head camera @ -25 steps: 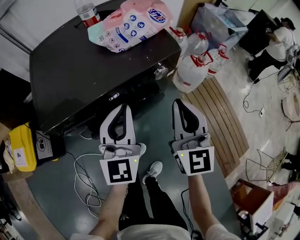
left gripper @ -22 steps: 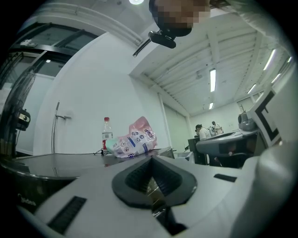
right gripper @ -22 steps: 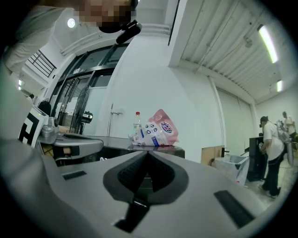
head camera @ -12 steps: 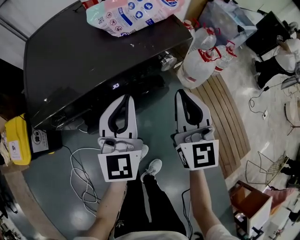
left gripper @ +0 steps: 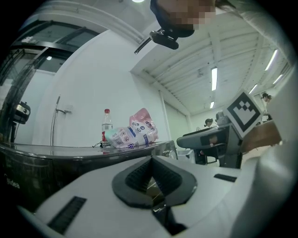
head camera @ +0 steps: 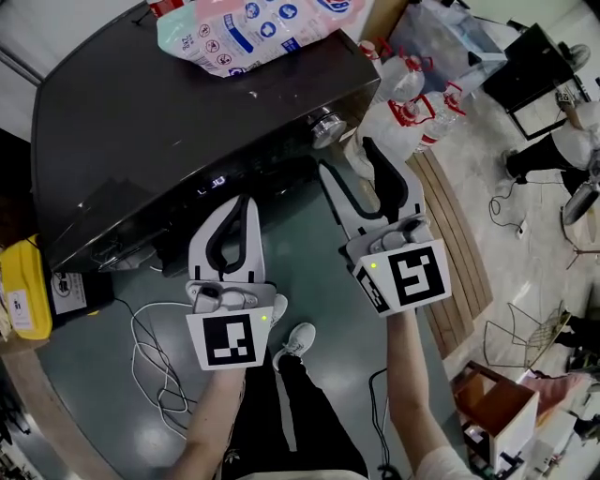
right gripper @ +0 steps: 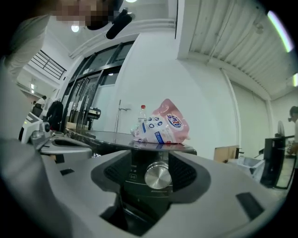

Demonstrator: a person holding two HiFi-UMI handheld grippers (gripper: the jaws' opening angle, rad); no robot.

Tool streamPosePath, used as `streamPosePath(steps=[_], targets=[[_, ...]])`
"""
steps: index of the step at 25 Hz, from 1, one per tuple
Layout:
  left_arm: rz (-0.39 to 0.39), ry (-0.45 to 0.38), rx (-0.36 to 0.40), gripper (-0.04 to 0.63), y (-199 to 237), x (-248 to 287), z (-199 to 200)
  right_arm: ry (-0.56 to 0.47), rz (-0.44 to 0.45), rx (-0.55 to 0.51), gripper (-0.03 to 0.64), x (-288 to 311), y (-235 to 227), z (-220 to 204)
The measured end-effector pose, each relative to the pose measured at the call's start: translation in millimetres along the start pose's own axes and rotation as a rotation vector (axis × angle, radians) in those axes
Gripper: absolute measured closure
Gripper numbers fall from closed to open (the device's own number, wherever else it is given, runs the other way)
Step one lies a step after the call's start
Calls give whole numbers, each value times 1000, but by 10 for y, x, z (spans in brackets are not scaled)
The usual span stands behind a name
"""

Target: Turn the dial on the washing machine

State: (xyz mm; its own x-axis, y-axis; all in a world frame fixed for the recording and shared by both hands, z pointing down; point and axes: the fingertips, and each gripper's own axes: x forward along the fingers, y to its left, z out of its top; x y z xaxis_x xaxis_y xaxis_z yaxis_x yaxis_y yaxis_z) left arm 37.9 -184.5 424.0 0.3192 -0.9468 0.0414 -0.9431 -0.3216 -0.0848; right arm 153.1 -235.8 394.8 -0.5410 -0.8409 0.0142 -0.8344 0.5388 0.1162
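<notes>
Since a second ago the left hand-held gripper point(head camera: 242, 202) has sunk slightly, jaws together and empty. Beyond it, the right hand-held gripper point(head camera: 347, 157) has swung toward the washing machine point(head camera: 159, 122), its jaws just opening wide with nothing between them. This looks like the approach. The silver dial point(right gripper: 157, 176), at the front panel's right end, calls for a straight advance, then closing. Water jugs point(head camera: 405, 98) crowd the right side, and a detergent pouch point(head camera: 248, 23) lies on top.

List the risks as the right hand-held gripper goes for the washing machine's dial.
The right hand-held gripper, jaws just opened with nothing between them, is short of the dial; closing early would miss it. The shiny dial may slip in its grip. The bottles stand close beside its jaw and could be knocked over.
</notes>
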Motion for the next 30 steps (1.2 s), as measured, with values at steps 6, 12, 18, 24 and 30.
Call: streamPosePath(steps=[6, 12, 18, 24, 30], targets=[[-10, 10, -1, 595, 6, 32, -83, 91, 38, -38, 383, 225, -194, -289], [-4, 32, -8, 595, 48, 47, -181, 165, 96, -37, 291, 416, -145, -574], [-9, 46, 2, 595, 76, 62, -235, 156, 89, -21, 292, 504, -175, -617], [-8, 61, 3, 595, 97, 70, -309, 166, 73, -50, 296, 505, -237, -696], [-4, 68, -1, 595, 120, 58, -365, 182, 81, -103, 338, 520, -202, -754]])
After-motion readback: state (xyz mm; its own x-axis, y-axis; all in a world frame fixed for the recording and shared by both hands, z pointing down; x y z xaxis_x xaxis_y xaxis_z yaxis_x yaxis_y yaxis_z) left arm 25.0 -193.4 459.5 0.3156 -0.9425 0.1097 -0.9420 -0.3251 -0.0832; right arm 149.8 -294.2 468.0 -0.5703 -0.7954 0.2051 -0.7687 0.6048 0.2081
